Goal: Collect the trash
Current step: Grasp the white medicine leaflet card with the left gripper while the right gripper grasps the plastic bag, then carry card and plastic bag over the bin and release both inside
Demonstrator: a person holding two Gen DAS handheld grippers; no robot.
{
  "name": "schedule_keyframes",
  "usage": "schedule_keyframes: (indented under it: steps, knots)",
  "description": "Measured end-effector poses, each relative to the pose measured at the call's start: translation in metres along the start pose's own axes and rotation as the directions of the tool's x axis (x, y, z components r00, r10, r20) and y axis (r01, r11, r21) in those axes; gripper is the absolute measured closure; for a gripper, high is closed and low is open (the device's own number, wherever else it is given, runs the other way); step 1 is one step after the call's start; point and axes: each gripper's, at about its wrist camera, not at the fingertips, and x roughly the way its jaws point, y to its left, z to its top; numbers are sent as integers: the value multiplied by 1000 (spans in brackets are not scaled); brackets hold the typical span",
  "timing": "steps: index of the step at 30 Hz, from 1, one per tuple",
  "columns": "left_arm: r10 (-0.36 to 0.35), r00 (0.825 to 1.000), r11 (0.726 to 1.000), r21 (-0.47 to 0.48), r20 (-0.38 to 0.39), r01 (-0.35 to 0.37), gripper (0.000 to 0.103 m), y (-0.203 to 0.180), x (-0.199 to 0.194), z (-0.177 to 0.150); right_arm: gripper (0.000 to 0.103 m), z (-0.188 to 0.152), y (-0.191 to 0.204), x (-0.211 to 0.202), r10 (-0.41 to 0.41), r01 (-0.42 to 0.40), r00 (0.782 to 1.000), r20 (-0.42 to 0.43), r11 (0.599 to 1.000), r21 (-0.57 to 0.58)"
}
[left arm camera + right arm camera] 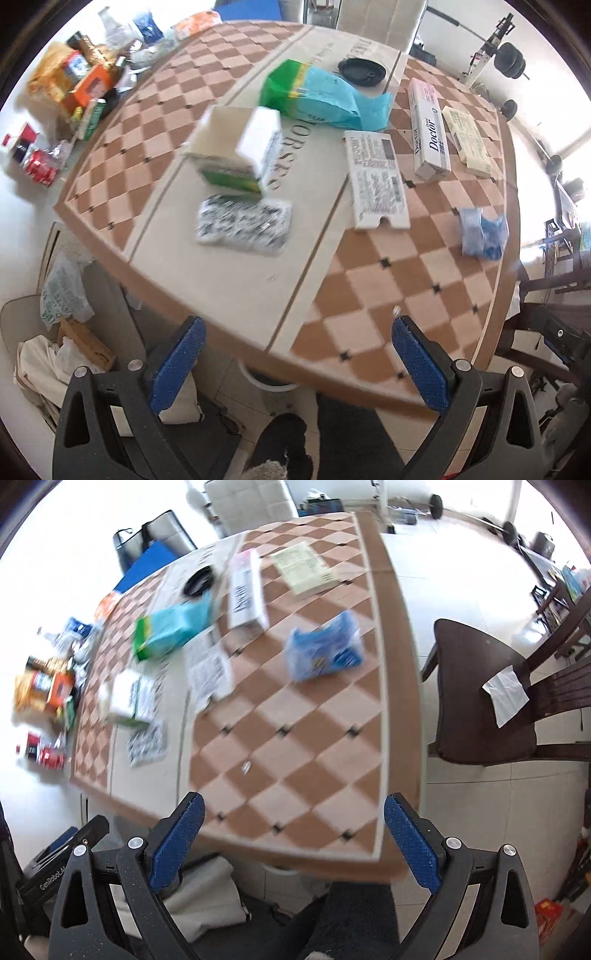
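Observation:
Trash lies on a checkered table [369, 295]: a white and green carton [240, 151], a flat printed wrapper [243, 223], a teal and green bag [317, 94], a flattened white box [376, 181], a "Doctor" box [428, 129], a yellowish pack [469, 140], a blue plastic wrapper [482, 236] and a black lid [362, 68]. My left gripper [295, 362] is open and empty at the table's near edge. My right gripper [293, 838] is open and empty at the near edge too, short of the blue wrapper [325, 650].
A pile of packages [74, 85] and a red can [38, 166] lie on the floor at the far left. A dark wooden chair [487, 694] with a white paper [506, 694] stands right of the table. Bags [62, 332] lie under the left edge.

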Motion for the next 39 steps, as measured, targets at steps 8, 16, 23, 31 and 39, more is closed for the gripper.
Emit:
schedule_keyframes:
  steps: [8,16,23,31,39]
  knots:
    - [-30,985,999,-36,-172,24,1,-61,90,95,3,109,-22,99,-65,64,991,-116,998,-7]
    - [-13,966,1000,-1,-260,13,3,-89,145,133,1,150,-4,166,-101,79,968,-231,992,-103]
    - [10,974,1000,10,-227,-8,34,-85,141,129,2,155,7,189,-175,132,946,-272,976,-171]
    - [40,979,999,-11,-198,-43,34,-74,125,105,30,152,22,181,-200,137,950,-240,957,-254]
    - [50,994,999,-4,-96,-51,34,-76,74,75,55,135,19,158,-143,86,962,-234,967,-238]
